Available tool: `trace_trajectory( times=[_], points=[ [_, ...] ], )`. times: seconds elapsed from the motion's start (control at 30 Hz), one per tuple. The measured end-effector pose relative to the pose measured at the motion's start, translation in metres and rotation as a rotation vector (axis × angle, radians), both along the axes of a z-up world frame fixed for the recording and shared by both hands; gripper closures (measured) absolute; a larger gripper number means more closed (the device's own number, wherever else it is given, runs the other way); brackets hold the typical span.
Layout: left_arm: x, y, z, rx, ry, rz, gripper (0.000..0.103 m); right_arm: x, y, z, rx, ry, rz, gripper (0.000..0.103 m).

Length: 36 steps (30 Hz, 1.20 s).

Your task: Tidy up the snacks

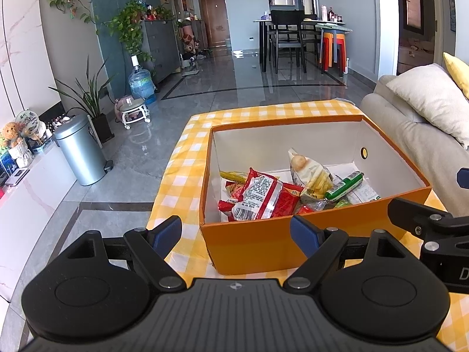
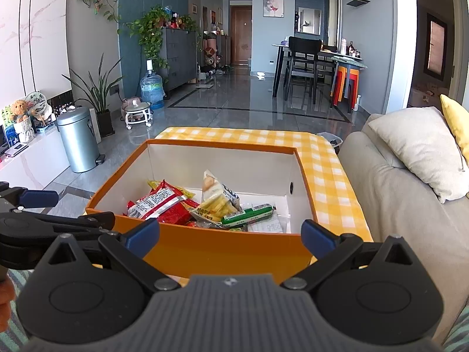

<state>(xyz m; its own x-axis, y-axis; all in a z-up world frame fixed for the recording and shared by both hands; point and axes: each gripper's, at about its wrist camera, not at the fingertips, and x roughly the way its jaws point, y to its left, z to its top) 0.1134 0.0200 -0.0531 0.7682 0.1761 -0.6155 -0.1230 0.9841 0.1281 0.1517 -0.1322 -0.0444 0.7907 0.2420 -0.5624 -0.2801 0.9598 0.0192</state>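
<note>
Both tools, left and right, gape wide and empty just before the orange cardboard box holding packaged snacks.

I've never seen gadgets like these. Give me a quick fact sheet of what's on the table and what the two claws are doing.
surface: table with yellow checked cloth
container: orange box, open top, white inside
red packet: lying in the box, left side
fries packet: leaning in the middle
green stick pack: lying on the right
left gripper: open, empty, before the box's near wall
right gripper: open, empty, before the near wall
snacks outside box: none visible
</note>
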Motion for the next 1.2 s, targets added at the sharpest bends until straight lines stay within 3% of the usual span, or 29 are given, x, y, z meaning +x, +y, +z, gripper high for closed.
trace_trajectory(
  times=[1.2],
  points=[
    [-0.0055,-0.0021,0.0041,0.011,-0.011,0.003,0.005,-0.0019,-0.0076,0.0038,0.007,-0.002,-0.014,0.004]
  ],
)
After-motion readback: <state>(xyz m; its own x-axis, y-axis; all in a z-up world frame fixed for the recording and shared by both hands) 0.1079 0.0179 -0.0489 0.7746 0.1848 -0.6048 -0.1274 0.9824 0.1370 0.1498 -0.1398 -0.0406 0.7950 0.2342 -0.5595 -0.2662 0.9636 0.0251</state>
